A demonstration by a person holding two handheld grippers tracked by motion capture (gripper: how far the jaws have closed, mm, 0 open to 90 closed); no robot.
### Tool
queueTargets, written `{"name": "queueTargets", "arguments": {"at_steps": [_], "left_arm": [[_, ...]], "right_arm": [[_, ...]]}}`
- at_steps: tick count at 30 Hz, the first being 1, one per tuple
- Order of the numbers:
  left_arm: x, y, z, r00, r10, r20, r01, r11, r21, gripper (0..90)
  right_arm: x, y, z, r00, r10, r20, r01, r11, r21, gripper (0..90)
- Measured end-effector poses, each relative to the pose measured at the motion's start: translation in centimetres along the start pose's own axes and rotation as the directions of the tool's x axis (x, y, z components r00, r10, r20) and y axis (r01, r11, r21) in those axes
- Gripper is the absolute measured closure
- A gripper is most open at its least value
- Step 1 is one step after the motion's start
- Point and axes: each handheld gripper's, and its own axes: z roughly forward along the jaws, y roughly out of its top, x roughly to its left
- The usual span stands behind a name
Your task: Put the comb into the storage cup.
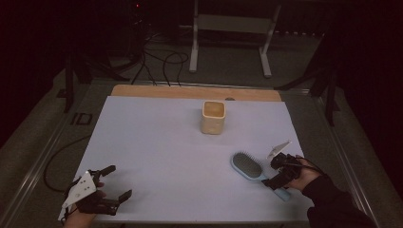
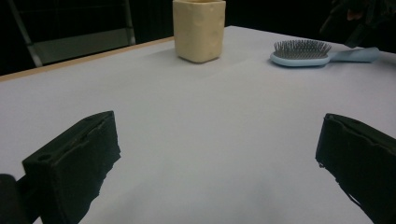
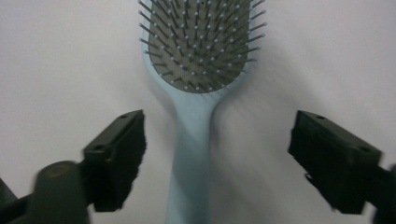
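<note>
**A:** Starting at the left, what do you have?

**B:** My left tool (image 1: 110, 183) sits low at the near left corner of the bench (image 1: 157, 142), jaws spread wide with nothing between them. From its own view I look across bare white surface towards the cream cup (image 2: 199, 29), which stands upright near the far edge, about mid-bench.

**A:** And further right?

**B:** The hairbrush (image 1: 256, 172) lies flat, bristles up, near the right edge, head pointing towards the cup, handle towards me. My right tool (image 3: 217, 161) is over that handle, jaws spread, one on each side, neither pad touching it.

**A:** So how do I do this pick well?

**B:** I judge the step in hand to be gripping the handle. I'd keep the handle centred between the jaws as it is in the right gripper view, come down until the pads are level with its sides, and close just behind the neck, where it is narrow. Too far back and the head may droop; too shallow and the smooth plastic could slip out.
</note>
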Motion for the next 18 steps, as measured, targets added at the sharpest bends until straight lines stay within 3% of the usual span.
{"name": "queueTargets", "arguments": {"at_steps": [3,4,13,15,18], "left_arm": [[0.0,0.0,0.0,1.0000,0.000,0.001,0.000,1.0000,0.000,0.0],[0.0,0.0,0.0,1.0000,0.000,0.001,0.000,1.0000,0.001,0.0],[0.0,0.0,0.0,1.0000,0.000,0.002,0.000,1.0000,0.001,0.0],[0.0,0.0,0.0,1.0000,-0.001,0.003,0.001,1.0000,0.002,0.0],[0.0,0.0,0.0,1.0000,0.000,0.003,0.000,1.0000,0.002,0.0]], "right_arm": [[0.0,0.1,0.2,1.0000,-0.001,-0.001,0.001,1.000,0.018,16.9],[-0.1,0.2,0.7,0.9992,0.018,-0.035,-0.016,0.998,0.065,15.2],[0.4,0.5,1.3,0.9991,0.003,-0.043,-0.001,0.998,0.058,13.2],[0.6,0.6,1.6,0.9975,-0.006,-0.070,0.012,0.997,0.080,15.7],[0.6,0.9,2.0,0.9986,0.006,-0.052,-0.001,0.995,0.102,26.9]]}}
